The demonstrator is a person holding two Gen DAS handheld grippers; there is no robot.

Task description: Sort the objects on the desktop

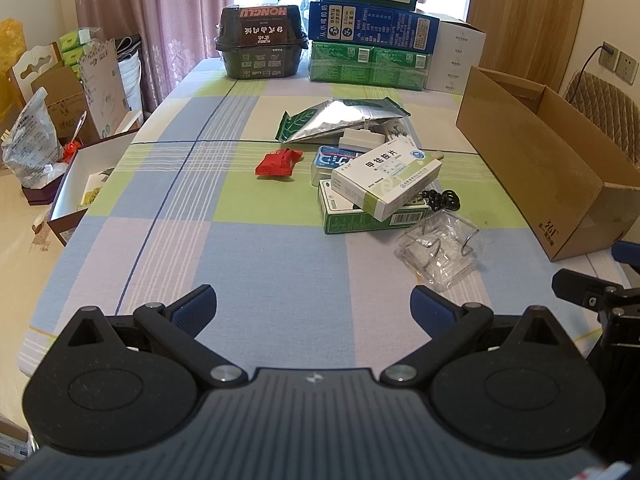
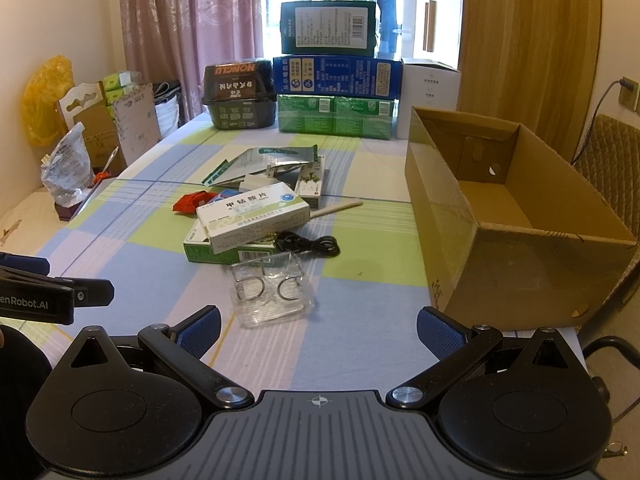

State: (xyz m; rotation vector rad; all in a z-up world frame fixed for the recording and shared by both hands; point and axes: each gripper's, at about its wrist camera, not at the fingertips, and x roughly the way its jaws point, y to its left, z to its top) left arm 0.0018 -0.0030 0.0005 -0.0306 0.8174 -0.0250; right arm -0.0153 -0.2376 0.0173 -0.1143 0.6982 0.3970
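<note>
A pile of small items lies mid-table: a white medicine box (image 1: 387, 182) (image 2: 253, 217) stacked on a green box (image 1: 352, 216) (image 2: 208, 251), a red candy wrapper (image 1: 279, 163) (image 2: 191, 201), a silver foil pouch (image 1: 340, 119) (image 2: 272, 160), a black cable (image 1: 442, 199) (image 2: 310, 245), and a clear plastic case with metal rings (image 1: 438, 254) (image 2: 270, 294). An empty open cardboard box (image 1: 548, 160) (image 2: 516, 216) stands on the right. My left gripper (image 1: 314, 310) and right gripper (image 2: 318, 330) both hover open over the near table edge, holding nothing.
Stacked green and blue cartons (image 1: 370, 40) (image 2: 336, 92) and a black container (image 1: 260, 42) (image 2: 240, 94) line the far edge. Left of the table are an open white box (image 1: 86, 176), bags and cardboard. A quilted chair (image 2: 612, 168) stands at the right.
</note>
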